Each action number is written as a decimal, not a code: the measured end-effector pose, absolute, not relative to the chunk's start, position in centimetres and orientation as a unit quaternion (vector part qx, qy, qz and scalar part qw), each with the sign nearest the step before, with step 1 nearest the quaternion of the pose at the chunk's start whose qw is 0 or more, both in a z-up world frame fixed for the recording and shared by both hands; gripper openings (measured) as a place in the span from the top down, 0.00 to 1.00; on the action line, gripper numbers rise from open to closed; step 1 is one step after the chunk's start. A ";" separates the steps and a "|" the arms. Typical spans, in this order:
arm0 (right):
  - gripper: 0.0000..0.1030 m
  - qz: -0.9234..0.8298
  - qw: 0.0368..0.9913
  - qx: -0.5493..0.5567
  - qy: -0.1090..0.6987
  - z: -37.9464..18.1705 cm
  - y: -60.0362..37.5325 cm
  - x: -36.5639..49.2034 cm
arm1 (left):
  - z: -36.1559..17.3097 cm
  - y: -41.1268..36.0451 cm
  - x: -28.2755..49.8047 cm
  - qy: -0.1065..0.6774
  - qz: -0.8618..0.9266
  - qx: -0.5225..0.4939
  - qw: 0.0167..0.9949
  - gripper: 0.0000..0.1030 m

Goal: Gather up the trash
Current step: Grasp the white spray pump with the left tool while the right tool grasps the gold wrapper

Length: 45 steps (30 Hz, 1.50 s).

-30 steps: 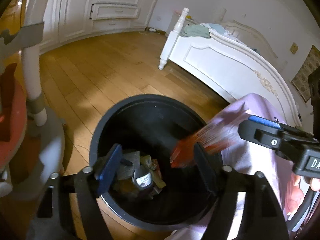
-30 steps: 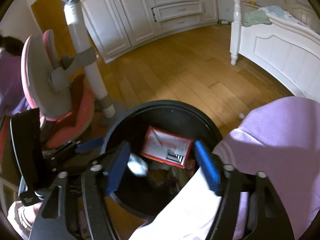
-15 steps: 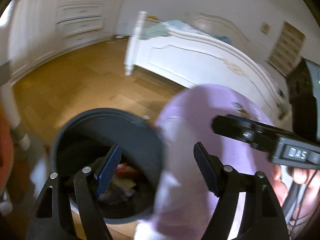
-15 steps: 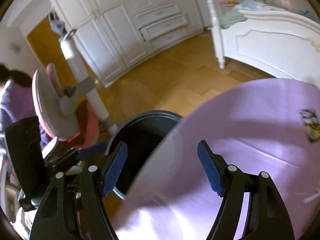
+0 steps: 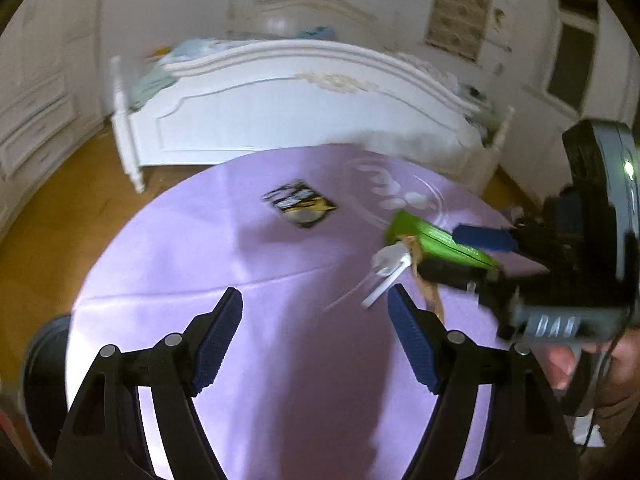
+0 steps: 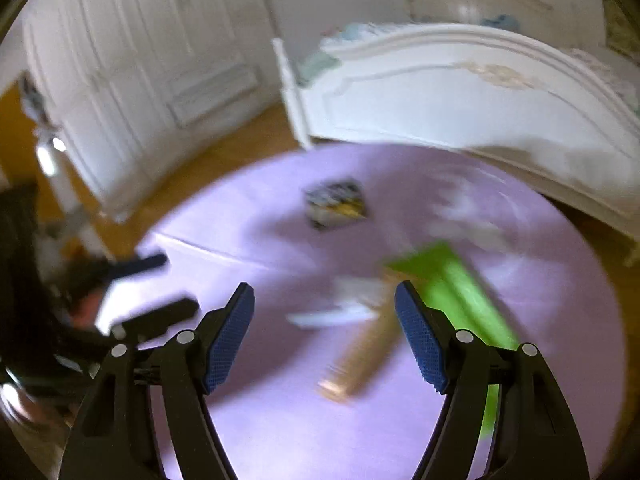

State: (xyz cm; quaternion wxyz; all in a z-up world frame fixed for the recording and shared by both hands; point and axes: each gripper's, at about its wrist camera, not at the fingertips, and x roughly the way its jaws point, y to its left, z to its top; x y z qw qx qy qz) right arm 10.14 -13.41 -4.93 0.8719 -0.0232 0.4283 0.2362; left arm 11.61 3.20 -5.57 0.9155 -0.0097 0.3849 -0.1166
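While both views are smeared, the trash on the round purple table (image 5: 180,264) can still be read. A green box (image 5: 430,236), flat and oblong, lies right of centre; in the right wrist view (image 6: 456,280) its long axis runs from the table's middle down toward the near right edge. Just beside it lie a white wrapper (image 5: 390,260) with a thin white stick pointing down-left, and a tan strip (image 6: 364,356) that slants from upper right to lower left; it may be a paper sleeve, but the blur hides what it is. Farther back, apart from these, a small dark packet (image 5: 304,204) with yellow and white print lies flat, turned cornerwise.

The left gripper (image 5: 314,340) hangs over bare cloth with its blue pads apart and nothing between them. The right gripper (image 6: 324,336) is likewise spread and empty, with the wrapper and strip showing through its gap.

Only the left view shows the black bin (image 5: 40,372) at the table's left edge, a hand (image 5: 588,364) on the right gripper's body, and that gripper's fingers right over the box. Only the right view shows the white wardrobe (image 6: 132,80). A white bed (image 5: 288,108) stands behind the table in both.
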 end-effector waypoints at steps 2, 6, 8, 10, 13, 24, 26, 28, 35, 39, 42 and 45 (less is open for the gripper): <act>0.30 0.223 0.870 -0.041 0.437 -6.1 -13.9 10.2 | -6.3 1.6 13.1 0.392 -0.129 0.011 0.911 0.27; 0.55 0.225 0.863 -0.063 0.449 -8.0 -15.2 10.6 | -7.7 0.1 15.0 0.410 -0.136 0.040 0.901 0.27; 0.71 0.220 0.867 -0.090 0.438 -8.4 -15.3 10.3 | -8.1 -0.5 15.7 0.415 -0.141 0.048 0.897 0.27; 0.82 0.219 0.868 -0.096 0.434 -8.4 -15.4 10.1 | -8.2 -1.3 16.1 0.418 -0.145 0.058 0.895 0.27; 0.86 0.220 0.870 -0.070 0.436 -8.2 -17.0 10.3 | -8.5 -2.8 16.5 0.418 -0.162 0.073 0.891 0.27; 0.87 0.238 0.872 0.004 0.428 -7.3 -20.3 9.8 | -9.8 -5.2 17.8 0.431 -0.195 0.097 0.876 0.70; 0.87 0.240 0.872 0.008 0.426 -6.9 -20.1 9.7 | -9.8 -4.5 17.1 0.426 -0.189 0.094 0.880 0.71; 0.87 0.245 0.873 0.014 0.422 -6.4 -19.9 9.3 | -9.7 -3.7 16.5 0.419 -0.180 0.085 0.886 0.77; 0.87 0.271 0.873 0.006 0.405 -3.7 -17.1 7.9 | -6.5 2.5 12.6 0.387 -0.140 0.001 0.911 0.77; 0.87 0.301 0.865 -0.003 0.401 -2.1 -13.9 7.3 | -4.8 6.9 9.8 0.366 -0.098 -0.019 0.925 0.77; 0.87 0.325 0.857 -0.016 0.399 -1.2 -10.8 6.6 | -4.4 10.4 7.6 0.361 -0.063 -0.037 0.930 0.77; 0.87 0.355 0.845 -0.027 0.398 -0.5 -7.2 5.9 | -4.4 14.1 5.3 0.359 -0.020 -0.056 0.931 0.77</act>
